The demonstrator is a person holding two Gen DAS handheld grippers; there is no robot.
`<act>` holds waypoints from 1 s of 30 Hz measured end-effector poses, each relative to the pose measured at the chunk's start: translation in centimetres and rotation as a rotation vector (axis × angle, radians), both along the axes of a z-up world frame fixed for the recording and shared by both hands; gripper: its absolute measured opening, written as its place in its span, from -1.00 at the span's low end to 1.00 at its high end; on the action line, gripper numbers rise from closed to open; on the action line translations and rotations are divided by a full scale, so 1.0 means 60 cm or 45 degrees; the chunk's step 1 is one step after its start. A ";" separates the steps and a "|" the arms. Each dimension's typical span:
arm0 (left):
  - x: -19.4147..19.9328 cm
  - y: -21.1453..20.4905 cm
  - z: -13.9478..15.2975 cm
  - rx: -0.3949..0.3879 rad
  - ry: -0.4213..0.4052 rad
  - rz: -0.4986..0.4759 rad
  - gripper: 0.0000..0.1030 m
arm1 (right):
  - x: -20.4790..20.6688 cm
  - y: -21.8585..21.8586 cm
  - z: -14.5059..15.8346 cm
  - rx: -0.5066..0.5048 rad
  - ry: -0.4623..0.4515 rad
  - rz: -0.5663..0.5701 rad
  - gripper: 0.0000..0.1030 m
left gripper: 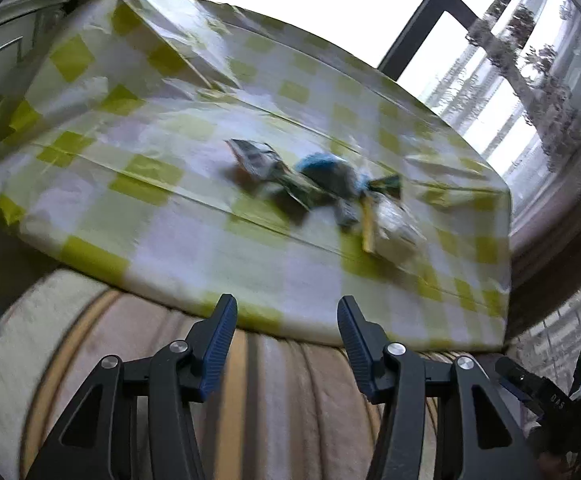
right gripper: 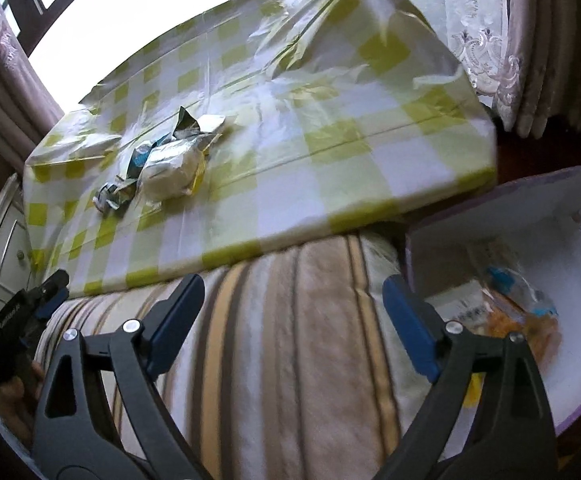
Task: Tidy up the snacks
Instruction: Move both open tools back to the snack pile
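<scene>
**Snack packets heaped on the checked table**

Snack packets (right gripper: 158,168), crumpled and blurred, lie mid-table (right gripper: 330,152). A striped cushion (right gripper: 270,340) lies between them and both empty claws: left claw (left gripper: 286,344) half-spread, right claw (right gripper: 294,328) wide. A white box (right gripper: 570,264) beside holds more packets.

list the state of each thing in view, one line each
left hand-held gripper: open, empty
right hand-held gripper: wide open, empty
snack packets: heaped on the checked cloth, not yet stored
box: open, some snacks inside
checked cloth: spread out, creased
</scene>
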State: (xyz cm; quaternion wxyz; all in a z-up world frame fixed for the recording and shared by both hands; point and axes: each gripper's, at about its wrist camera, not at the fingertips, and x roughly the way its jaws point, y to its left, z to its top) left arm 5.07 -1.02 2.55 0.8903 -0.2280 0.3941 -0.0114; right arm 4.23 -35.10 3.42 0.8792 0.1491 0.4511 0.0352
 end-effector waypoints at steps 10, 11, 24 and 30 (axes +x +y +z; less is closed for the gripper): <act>0.044 0.032 -0.009 -0.001 -0.008 0.028 0.18 | 0.125 0.110 -0.004 0.014 -0.033 0.036 0.81; 0.050 0.034 -0.009 0.003 -0.014 0.030 0.19 | 0.137 0.120 -0.001 0.018 -0.050 0.030 0.85; 0.164 0.062 0.020 0.214 -0.133 0.046 0.49 | 0.253 0.237 -0.013 -0.121 -0.105 0.065 0.94; 0.241 0.050 0.015 0.377 -0.134 -0.073 0.53 | 0.274 0.255 -0.038 -0.172 -0.061 0.075 0.94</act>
